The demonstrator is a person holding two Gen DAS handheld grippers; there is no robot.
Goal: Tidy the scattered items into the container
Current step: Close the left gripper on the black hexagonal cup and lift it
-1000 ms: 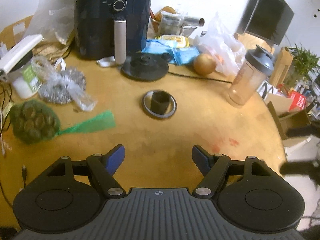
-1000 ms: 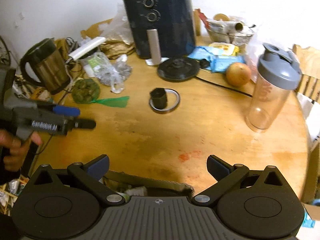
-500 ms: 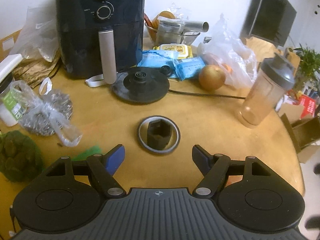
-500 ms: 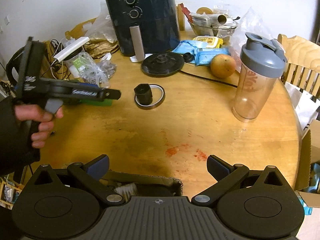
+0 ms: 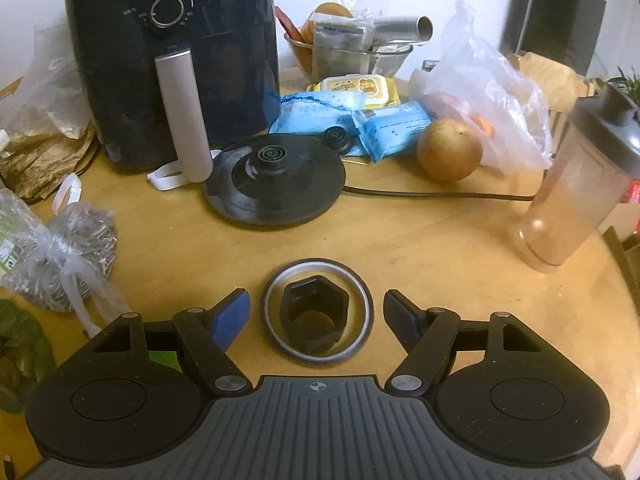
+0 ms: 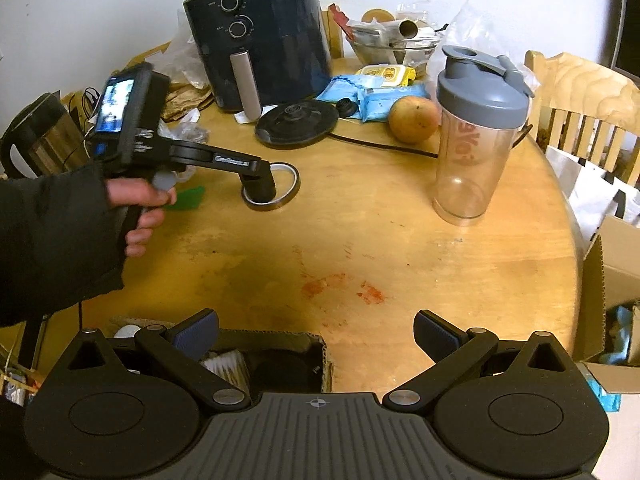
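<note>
On the table your left gripper [image 5: 317,308] straddles the tape roll [image 5: 318,312], jaws wide, nothing gripped yet, while the cardboard box [image 6: 272,342] under your idle, open right gripper [image 6: 316,334] already holds some items.

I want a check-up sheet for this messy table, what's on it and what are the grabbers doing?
Surface: round wooden table, red smears near the front.
Job's things: black hex piece standing inside a tape ring; cardboard box at the table's near edge, already holding items.
Clutter: air fryer, shaker bottle, round fruit, blue packets.
Grippers: left hand-held gripper open, straddling the ring; right hand-held gripper open, empty.
Cables: black cord from kettle base.
Surroundings: wooden chair.
</note>
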